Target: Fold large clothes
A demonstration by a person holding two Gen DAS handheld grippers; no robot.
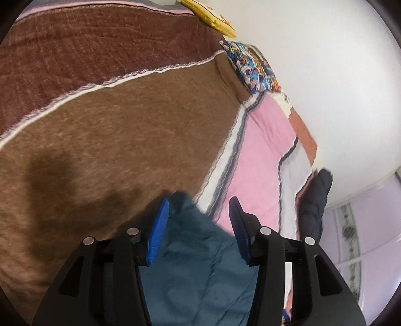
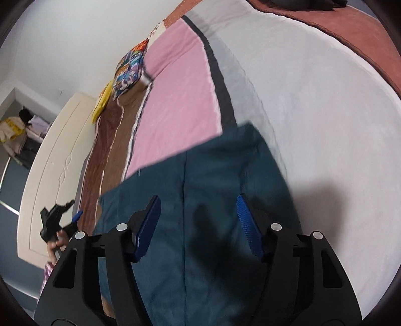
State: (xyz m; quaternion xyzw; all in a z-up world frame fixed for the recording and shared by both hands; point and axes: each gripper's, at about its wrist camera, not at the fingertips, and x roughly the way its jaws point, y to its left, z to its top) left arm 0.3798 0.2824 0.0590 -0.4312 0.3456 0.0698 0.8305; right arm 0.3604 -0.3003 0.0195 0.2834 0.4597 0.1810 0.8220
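Note:
A dark teal garment (image 2: 213, 188) lies flat on the bed, with a seam running down its middle and its far corner on the white stripe. My right gripper (image 2: 198, 198) hovers over it, jaws wide apart, nothing pressed between the blue pads (image 2: 246, 220). In the left wrist view the same teal garment (image 1: 200, 263) lies rumpled under my left gripper (image 1: 199, 201), which is open with its pads clear of the cloth. The left gripper (image 2: 59, 215) also shows at the left of the right wrist view, held in a hand (image 2: 59, 242).
The bed cover (image 1: 112, 140) has brown, pink (image 2: 180, 95) and white stripes. A colourful pillow (image 1: 253, 65) and a yellow cushion (image 1: 210, 15) lie by the white wall. A dark garment (image 1: 314, 200) hangs at the bed's edge. A cream panel (image 2: 50, 163) stands beside the bed.

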